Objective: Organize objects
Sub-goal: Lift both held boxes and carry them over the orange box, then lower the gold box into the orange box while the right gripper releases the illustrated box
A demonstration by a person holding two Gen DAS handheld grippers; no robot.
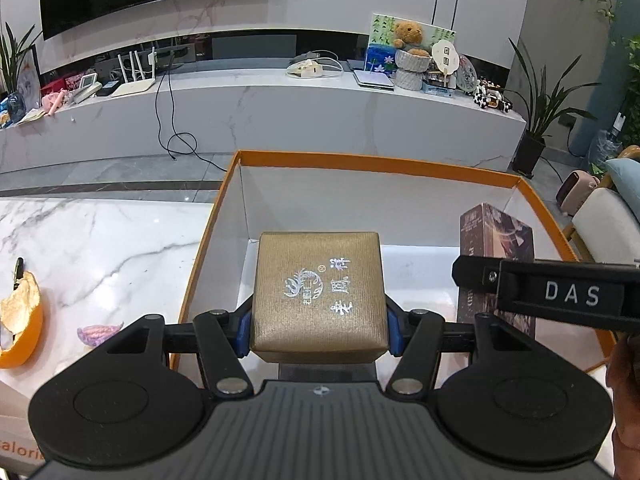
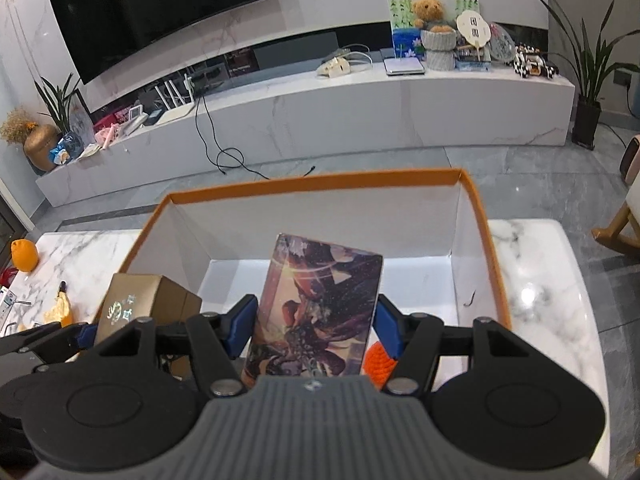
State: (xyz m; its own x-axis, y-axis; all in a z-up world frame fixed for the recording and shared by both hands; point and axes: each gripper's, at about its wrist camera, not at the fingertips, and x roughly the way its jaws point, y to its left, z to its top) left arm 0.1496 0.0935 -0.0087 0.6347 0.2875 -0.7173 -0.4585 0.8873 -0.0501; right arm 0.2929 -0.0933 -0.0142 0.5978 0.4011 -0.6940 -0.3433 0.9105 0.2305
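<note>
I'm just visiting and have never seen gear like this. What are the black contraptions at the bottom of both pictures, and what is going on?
No robot here: a person holds a hand-operated gripper in each hand, and a wide-angle camera on each one looks forward along its two fingers. One picture comes from the left gripper, the other from the right gripper.

The left one is clamped on a gold gift box with silver lettering. The right one is clamped on a box with dark printed artwork. Both are held over an open orange-edged carton with a white inside, standing on a white marble table.

On the table beside it lie orange peel and a small purple knitted piece. Something orange and knitted peeks out by the right fingers.
</note>
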